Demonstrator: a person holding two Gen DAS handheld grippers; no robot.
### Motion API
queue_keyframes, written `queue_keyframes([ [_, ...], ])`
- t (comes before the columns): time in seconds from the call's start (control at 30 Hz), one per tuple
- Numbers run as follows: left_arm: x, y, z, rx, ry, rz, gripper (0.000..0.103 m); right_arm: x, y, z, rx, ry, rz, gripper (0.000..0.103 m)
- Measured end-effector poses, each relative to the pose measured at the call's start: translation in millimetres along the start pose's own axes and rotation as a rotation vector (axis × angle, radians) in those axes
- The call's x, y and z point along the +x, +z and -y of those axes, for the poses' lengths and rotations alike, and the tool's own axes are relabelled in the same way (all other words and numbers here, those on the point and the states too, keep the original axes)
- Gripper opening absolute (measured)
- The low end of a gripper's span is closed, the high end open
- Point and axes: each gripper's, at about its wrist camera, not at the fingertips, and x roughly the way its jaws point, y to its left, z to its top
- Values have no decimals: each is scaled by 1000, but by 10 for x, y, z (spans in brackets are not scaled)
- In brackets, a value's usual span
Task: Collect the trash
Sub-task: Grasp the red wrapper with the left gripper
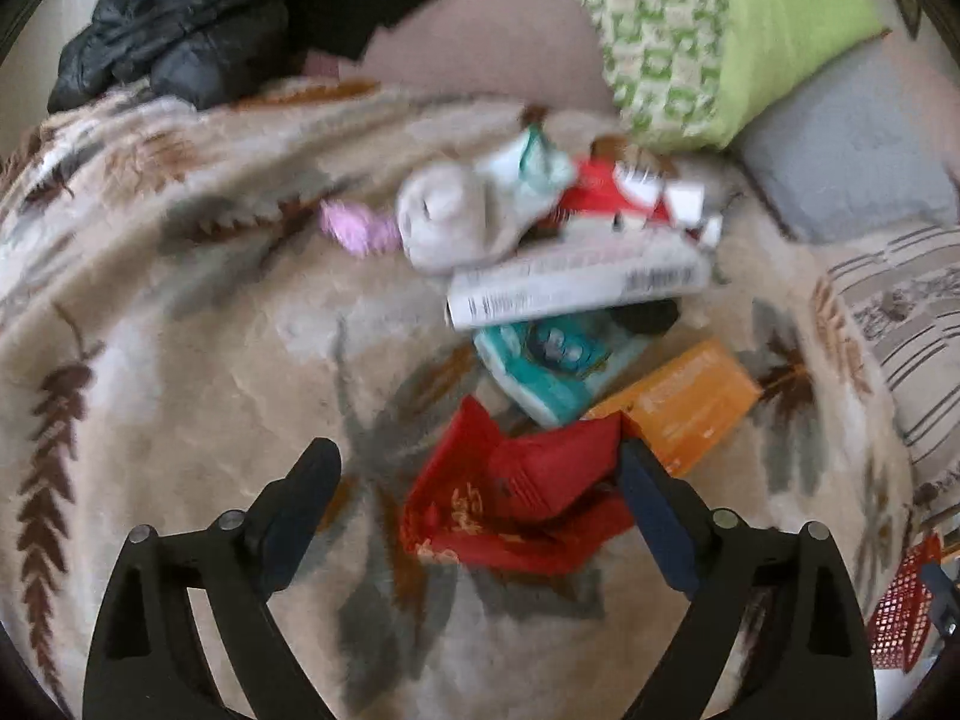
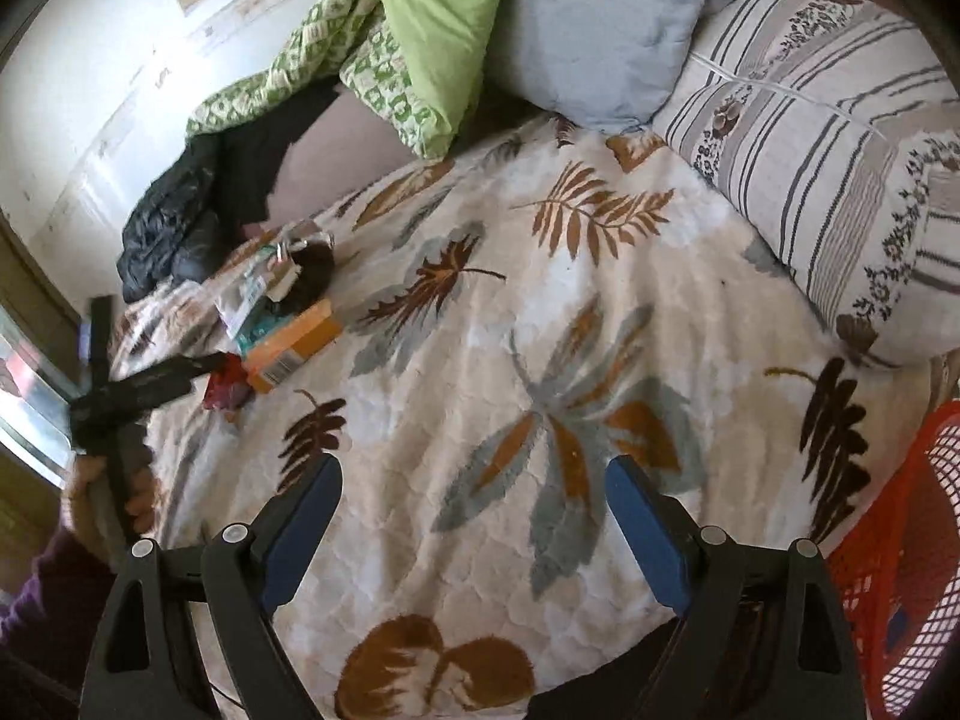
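**On the bed: trash pile by the left gripper**

On the leaf blanket [image 1: 180,360] sits a messy pile of trash. Left gripper [image 1: 474,468] is wide apart, w/ nothing in it. A red wrapper [image 1: 516,504] lies between its fingers; the right finger tip looks like it touches the wrapper's edge, but the pic is blurry, can't be sure. Just behind is an orange box [image 1: 690,408], then a teal packet [image 1: 552,372], then a long white box [image 1: 576,282]. A gray sock [image 1: 456,216] and a pink bit [image 1: 354,228] lie at the far end of the pile.

Right gripper [image 2: 474,504] is also wide apart & holds nothing. It hangs over bare blanket, well apart from the pile. A red basket [image 2: 900,540] w/ holes sits at its right side, by the bed edge. Striped pillow [image 2: 840,150], gray pillow [image 2: 600,30] & green pillow [image 2: 432,18] lie at the head of the bed. A black jacket [image 2: 168,234] is bunched up near the wall.
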Motion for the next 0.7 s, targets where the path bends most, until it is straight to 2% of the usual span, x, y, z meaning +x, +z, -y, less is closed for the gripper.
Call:
queue_keyframes([
  [0.07, 103, -40, 113, 22, -12, -54, 92, 47, -13, -11, -21, -17, -19, 91],
  [0.1, 101, -53, 173, 42, 27, -60, 80, 65, -11, -13, -28, -20, -26, 91],
  [0.13, 82, -83, 231, 68, 80, -57, 40, 84, -3, -20, -34, -21, -32, 91],
  [0.17, 62, -117, 288, 89, 125, -67, 30, 99, 8, -28, -39, -20, -37, 91],
  [0.2, 15, -148, 308, 84, 131, -72, 30, 115, 22, -43, -47, -17, -41, 91],
  [0.27, -105, -202, 303, 45, 92, -81, 30, 171, 57, -105, -70, -14, -54, 91],
  [0.4, -367, -317, 365, 52, 112, -60, 30, 340, 129, -296, -129, 9, -85, 91],
  [0.6, -647, -588, 415, 127, 155, 19, 30, 778, 329, -756, -169, 166, -112, 92],
  [0.7, -743, -733, 400, 150, 160, 40, 30, 1124, 562, -1054, -229, 213, -110, 91],
])
